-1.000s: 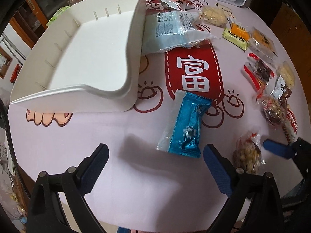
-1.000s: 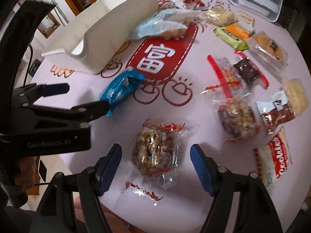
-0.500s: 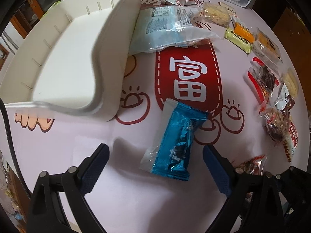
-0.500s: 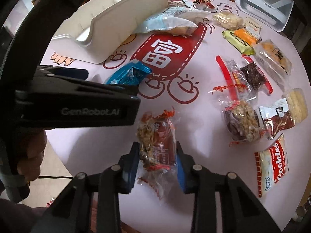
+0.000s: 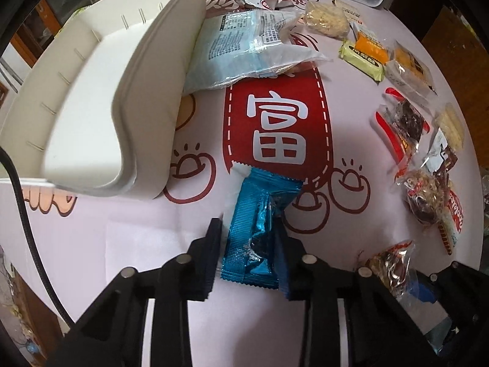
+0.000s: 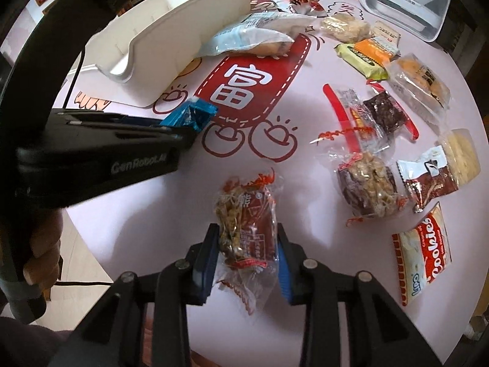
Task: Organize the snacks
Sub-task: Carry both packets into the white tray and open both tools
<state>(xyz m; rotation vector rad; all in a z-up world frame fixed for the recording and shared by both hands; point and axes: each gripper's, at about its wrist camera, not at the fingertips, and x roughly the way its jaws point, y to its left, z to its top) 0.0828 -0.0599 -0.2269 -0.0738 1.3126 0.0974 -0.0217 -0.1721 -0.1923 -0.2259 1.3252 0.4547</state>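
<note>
My left gripper [image 5: 249,252] is shut on a blue foil snack packet [image 5: 259,223], which crumples between the pads on the pink tablecloth. In the right wrist view that packet [image 6: 191,116] pokes out past the left tool's black body. My right gripper [image 6: 247,252] is shut on a clear nut-cluster snack packet [image 6: 244,214] with red print, near the table's front edge. A white storage bin [image 5: 101,98] lies at the left with its open side toward me, and it shows again as the bin [image 6: 180,39] at upper left.
Several wrapped snacks lie scattered at the right: a cookies pack [image 6: 423,244], a nut cluster [image 6: 366,183], a dark cake [image 6: 383,111]. A large pale-blue bag [image 5: 247,46] leans on the bin. A white appliance [image 6: 403,0] stands at the back. A black cable [image 5: 27,229] runs off the left.
Both grippers have gone from open to shut: the right on the nut-cluster packet first, then the left on the blue packet after moving in over it.
</note>
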